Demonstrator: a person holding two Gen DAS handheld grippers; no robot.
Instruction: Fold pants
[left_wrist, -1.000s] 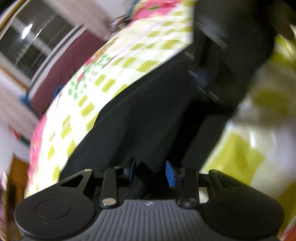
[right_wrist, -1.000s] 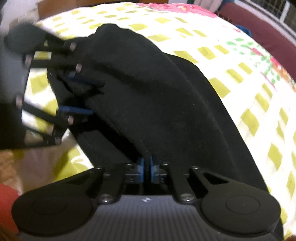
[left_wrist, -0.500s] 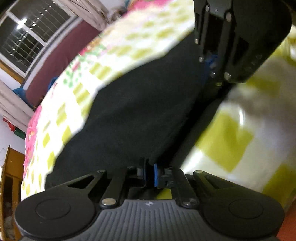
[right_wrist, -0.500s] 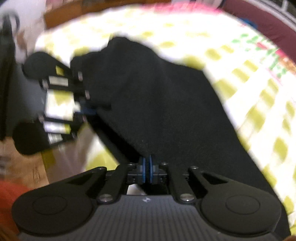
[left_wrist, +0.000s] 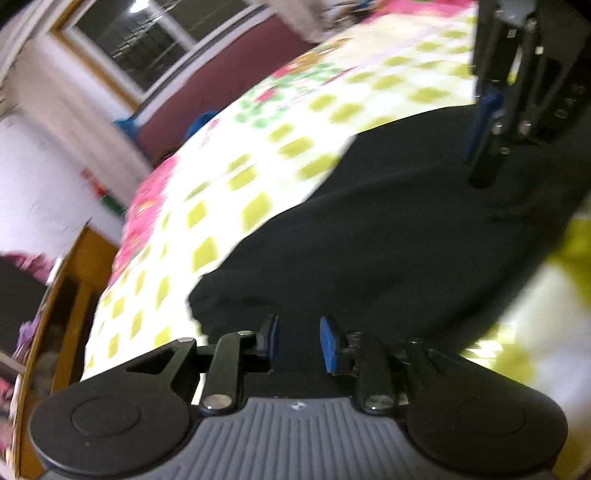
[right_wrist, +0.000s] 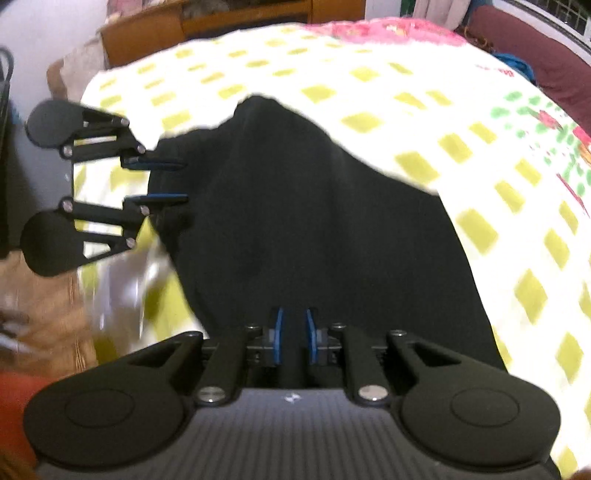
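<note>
black pants (right_wrist: 314, 206) are laid on a bed (right_wrist: 461, 122) covered in a white sheet with yellow-green squares, filling the middle of both views. the left gripper (left_wrist: 298, 345) is seen at 6 o'clock of its own view with its jaws parted moderately, nothing pinched between them, cloth just beyond. the right gripper (right_wrist: 294, 338) is shown with a narrow gap between its blue pads, no fabric visibly caught. in the right view the left gripper is seen at 9 o'clock, at the edge of the pants. the edge appears released; the fold is best pressed flat and its edges aligned. no containers are seen.
</note>
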